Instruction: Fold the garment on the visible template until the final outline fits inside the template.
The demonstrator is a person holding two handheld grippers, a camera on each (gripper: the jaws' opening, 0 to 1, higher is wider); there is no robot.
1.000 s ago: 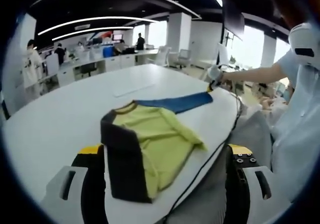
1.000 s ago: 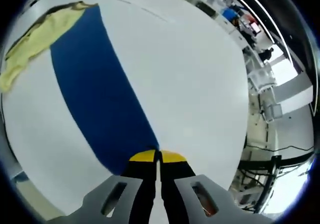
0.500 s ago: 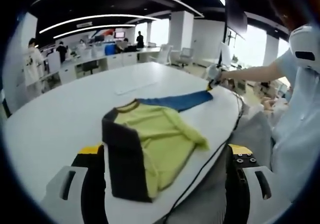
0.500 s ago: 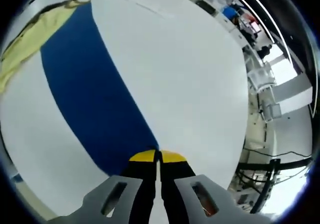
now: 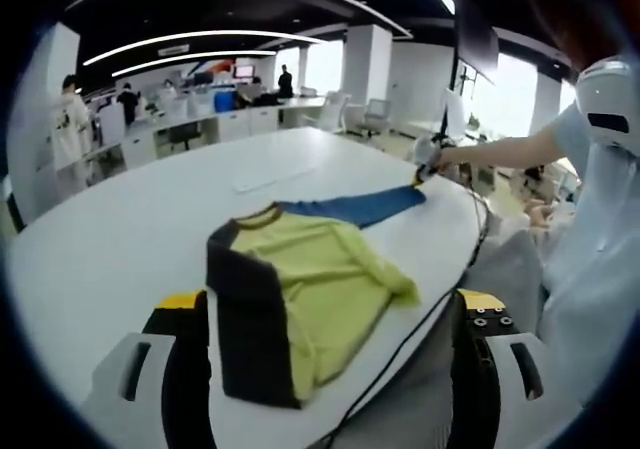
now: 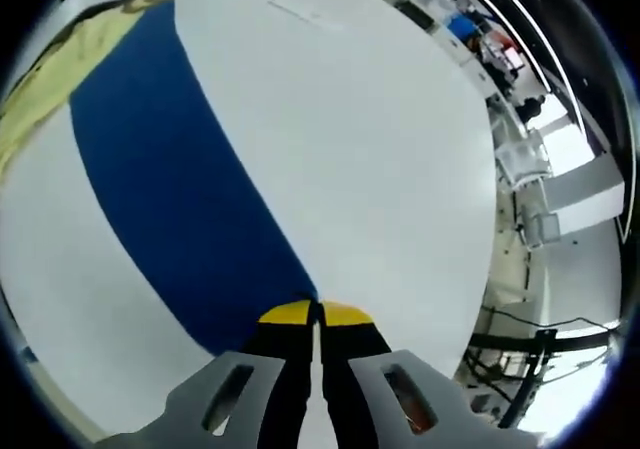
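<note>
1. Your garment is a yellow-green top with a dark grey sleeve and a blue sleeve. It lies on the white table, close to the near edge.
2. The yellow body is rumpled and partly folded over. The grey sleeve lies folded along the side nearest your left gripper. The blue sleeve is stretched out flat toward your right gripper.
3. Your left gripper's jaws stand wide apart and hold nothing, with the grey sleeve's end between them.
4. Your right gripper has its yellow-tipped jaws pressed together on the end of the blue sleeve.
5. A thin outline shows on the table beyond the garment; it is too faint to tell more.
6. A black cable runs along the table edge.
</note>
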